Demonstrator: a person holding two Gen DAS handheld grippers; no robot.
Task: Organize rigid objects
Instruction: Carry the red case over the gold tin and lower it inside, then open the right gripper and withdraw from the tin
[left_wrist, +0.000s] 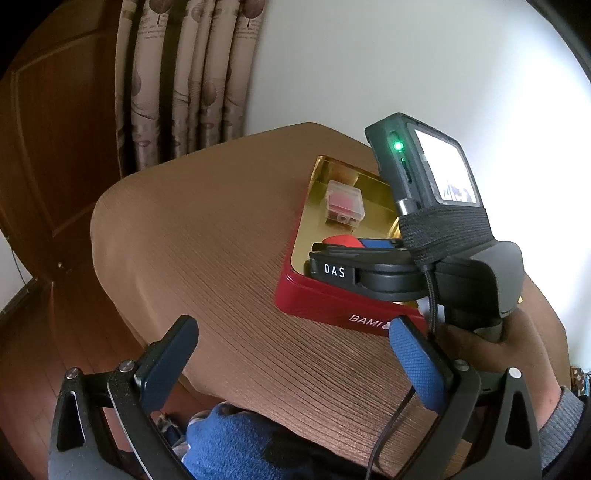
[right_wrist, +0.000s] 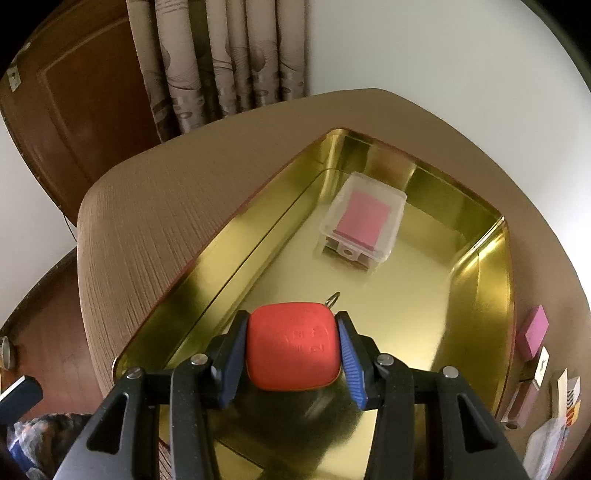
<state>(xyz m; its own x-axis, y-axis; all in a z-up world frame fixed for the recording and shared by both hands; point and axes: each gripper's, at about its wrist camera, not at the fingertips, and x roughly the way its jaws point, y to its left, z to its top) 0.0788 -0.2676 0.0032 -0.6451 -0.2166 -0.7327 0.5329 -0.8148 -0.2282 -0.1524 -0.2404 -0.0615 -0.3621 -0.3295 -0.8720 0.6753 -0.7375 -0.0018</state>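
My right claw (right_wrist: 292, 345) grips the red case (right_wrist: 293, 345) low over the tin (right_wrist: 207, 236), clear box (right_wrist: 364, 218) upper right; left claw (left_wrist: 291, 360) wide.

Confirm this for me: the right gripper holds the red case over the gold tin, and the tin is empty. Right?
Not quite. The right gripper does hold the red case over the gold tin, but the tin is not empty: the right wrist view shows a clear plastic box inside it.

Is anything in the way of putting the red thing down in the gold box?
Nothing visible. The right tongs hold the red case over bare floor of the gold tin; the clear box sits farther back.
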